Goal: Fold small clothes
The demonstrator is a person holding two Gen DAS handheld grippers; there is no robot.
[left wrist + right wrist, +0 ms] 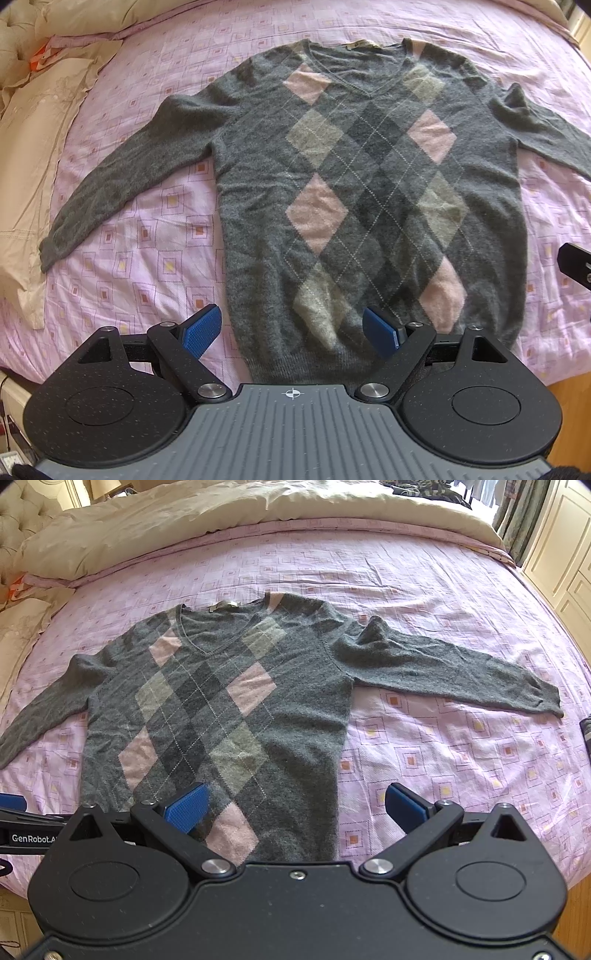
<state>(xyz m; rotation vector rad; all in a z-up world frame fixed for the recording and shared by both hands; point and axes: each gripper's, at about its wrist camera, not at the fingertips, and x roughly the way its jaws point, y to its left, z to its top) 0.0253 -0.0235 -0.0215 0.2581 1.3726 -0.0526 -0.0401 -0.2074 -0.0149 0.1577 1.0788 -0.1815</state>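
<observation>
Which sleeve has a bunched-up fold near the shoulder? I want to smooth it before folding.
The sleeve on the right gripper's side: a raised pucker stands up near its shoulder. The other sleeve lies flat on the bedsheet with no such bump.

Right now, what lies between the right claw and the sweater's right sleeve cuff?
Only bare pink bedsheet separates right claw from sleeve cuff, per right wrist view.

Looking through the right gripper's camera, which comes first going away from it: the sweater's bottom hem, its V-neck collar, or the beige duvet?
From the right gripper, nearest first:
1. Bottom hem of the sweater, right at the fingers, slightly left.
2. V-neck collar, mid-bed, left of centre.
3. Beige duvet, bunched across the far side of the bed.
</observation>
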